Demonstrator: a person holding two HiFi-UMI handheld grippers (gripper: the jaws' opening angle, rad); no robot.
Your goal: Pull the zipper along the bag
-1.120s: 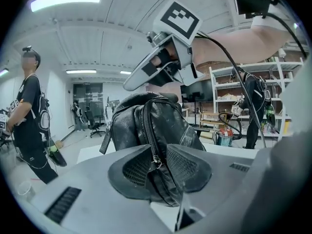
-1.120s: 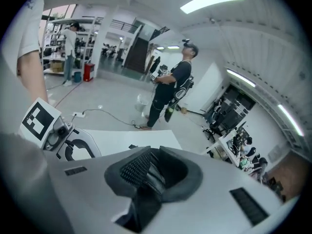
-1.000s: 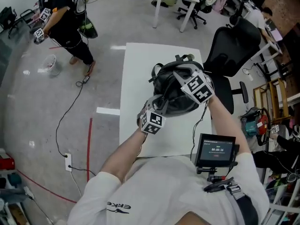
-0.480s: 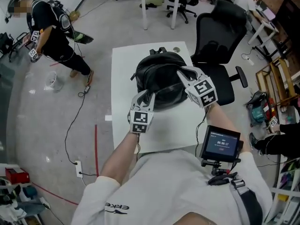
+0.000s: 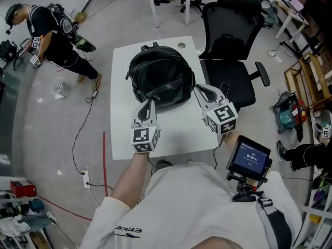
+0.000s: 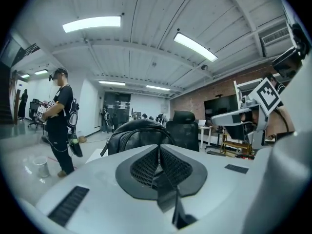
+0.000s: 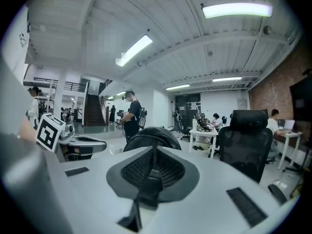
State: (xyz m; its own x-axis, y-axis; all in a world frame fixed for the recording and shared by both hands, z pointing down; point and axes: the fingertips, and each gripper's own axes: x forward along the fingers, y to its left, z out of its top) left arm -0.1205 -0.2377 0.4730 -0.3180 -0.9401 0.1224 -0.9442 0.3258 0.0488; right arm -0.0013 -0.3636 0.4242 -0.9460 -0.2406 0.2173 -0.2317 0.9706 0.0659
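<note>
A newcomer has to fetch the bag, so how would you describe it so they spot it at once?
Start at the white rectangular table in the middle of the grey floor. On its far half lies a black rounded fabric backpack. It is the only bulky dark thing on the tabletop; the black office chair nearby stands on the floor.

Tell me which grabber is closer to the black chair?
Right. The right gripper sits at the edge of the table beside the chair; the left gripper is at the backpack's near side, farther away. Both pairs of jaws are closing, nothing between them.
</note>
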